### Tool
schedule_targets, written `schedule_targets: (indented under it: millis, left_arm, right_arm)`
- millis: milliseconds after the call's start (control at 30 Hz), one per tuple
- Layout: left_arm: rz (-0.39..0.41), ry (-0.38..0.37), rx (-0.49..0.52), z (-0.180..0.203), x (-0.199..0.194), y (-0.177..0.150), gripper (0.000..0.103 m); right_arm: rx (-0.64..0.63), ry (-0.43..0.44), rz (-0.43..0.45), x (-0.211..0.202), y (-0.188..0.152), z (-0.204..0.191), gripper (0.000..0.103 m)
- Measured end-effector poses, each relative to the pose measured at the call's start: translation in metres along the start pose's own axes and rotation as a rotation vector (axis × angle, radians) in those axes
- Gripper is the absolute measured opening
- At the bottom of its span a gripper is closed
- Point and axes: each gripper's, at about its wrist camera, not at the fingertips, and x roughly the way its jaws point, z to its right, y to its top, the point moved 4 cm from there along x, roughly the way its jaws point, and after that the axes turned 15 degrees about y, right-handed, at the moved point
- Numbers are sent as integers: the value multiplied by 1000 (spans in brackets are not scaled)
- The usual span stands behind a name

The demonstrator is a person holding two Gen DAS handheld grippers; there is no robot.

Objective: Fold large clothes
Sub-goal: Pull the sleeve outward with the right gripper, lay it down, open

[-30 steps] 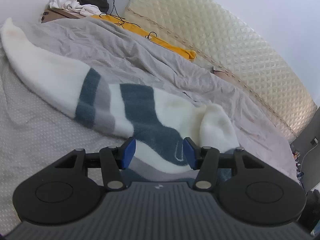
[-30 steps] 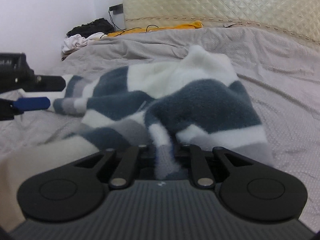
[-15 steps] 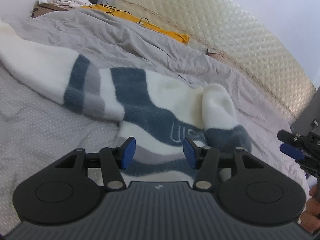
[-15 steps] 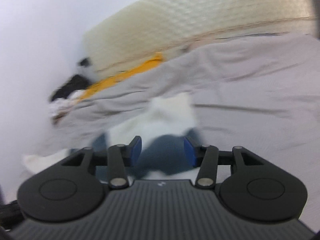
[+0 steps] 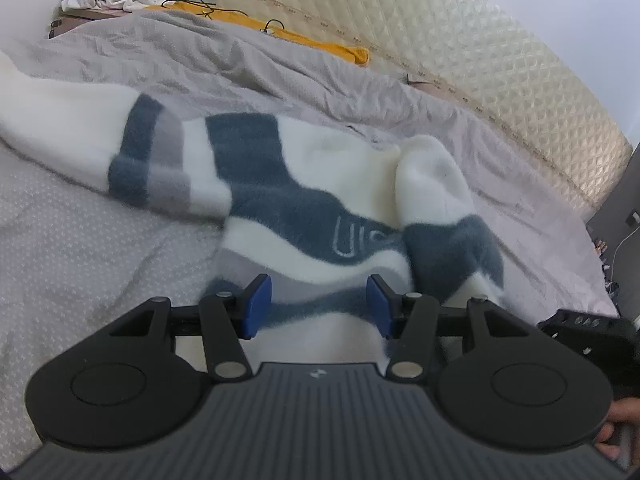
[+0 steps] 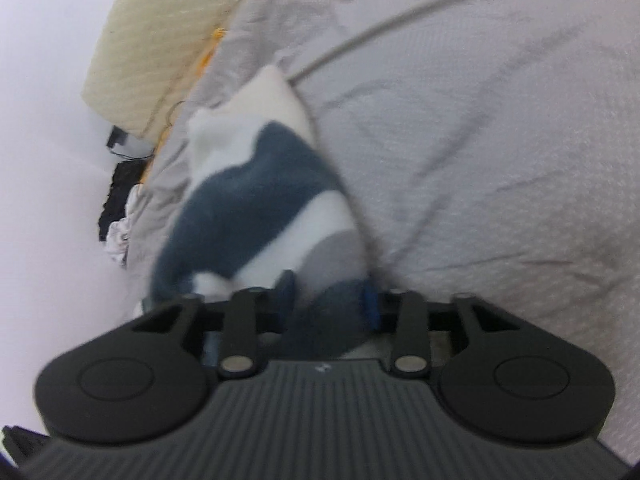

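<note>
Left gripper [image 5: 319, 306] spread wide over fleece sweater [image 5: 304, 208] lettered "U"; right gripper [image 6: 327, 300] tilted, fleece between pads, grip uncertain.

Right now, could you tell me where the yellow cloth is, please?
In the left wrist view, the yellow cloth lies top centre, between the grey duvet and the cream quilted headboard.

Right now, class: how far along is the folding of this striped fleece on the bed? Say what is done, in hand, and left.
Done: little. The fleece lies rumpled on the bed, one sleeve stretched out flat, no neat fold showing. In hand: the right gripper has fleece between its part-closed jaws; the left gripper is open over the hem. Left: squaring up and all folds.
</note>
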Motion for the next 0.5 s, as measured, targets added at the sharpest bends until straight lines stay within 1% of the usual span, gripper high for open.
schedule_targets:
  millis: [33, 100, 167, 333, 400, 500]
  left_arm:
    - [-6, 0, 0, 0, 2, -1, 58]
    - [-4, 4, 3, 0, 3, -2, 58]
    - [-1, 2, 6, -1, 4, -2, 58]
    - [2, 0, 12, -1, 4, -4, 58]
    - [3, -3, 17, 0, 4, -5, 58]
    - [4, -6, 26, 1, 5, -7, 58]
  right_arm:
    - [-39, -8, 0, -1, 0, -8, 27]
    - [-95, -12, 21, -9, 4, -24, 23]
    - [-156, -19, 53, -20, 12, -41, 16]
    - [-380, -89, 169, -57, 33, -84, 15]
    - [-405, -96, 215, -70, 45, -90, 15]
    - [-438, -137, 303, -93, 63, -94, 14]
